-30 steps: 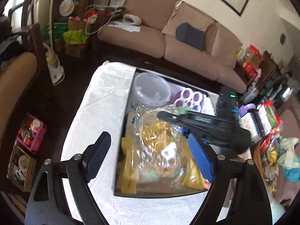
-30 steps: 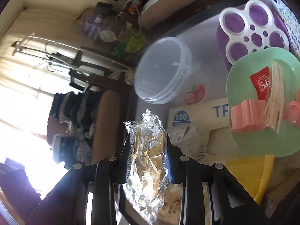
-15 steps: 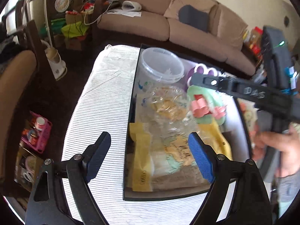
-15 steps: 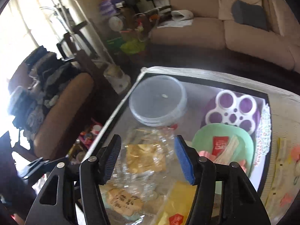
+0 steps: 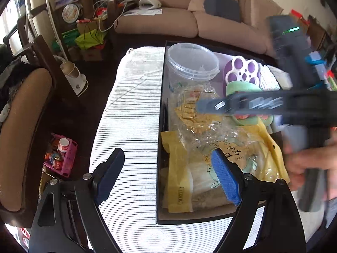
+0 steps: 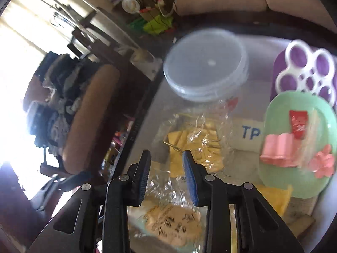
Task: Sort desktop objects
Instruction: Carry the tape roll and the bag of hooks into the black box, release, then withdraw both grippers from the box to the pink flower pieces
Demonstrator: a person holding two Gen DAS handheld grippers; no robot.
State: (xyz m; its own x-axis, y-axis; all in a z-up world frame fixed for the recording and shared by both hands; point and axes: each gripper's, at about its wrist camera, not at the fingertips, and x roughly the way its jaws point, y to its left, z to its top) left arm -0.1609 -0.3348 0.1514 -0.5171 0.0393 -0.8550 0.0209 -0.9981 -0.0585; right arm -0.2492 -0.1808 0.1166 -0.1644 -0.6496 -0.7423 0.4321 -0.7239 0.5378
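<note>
Released since a second ago, the clear bag lies under closing right tongs; left tongs wide.

Crinkled clear bag lies among yellow packets.

A striped cloth covers the table, bearing a black tray.

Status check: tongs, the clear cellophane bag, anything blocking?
Left tongs open, empty. Right tongs closing, nothing gripped. Cellophane bag lies loose on tray clutter. Nothing blocking.
</note>
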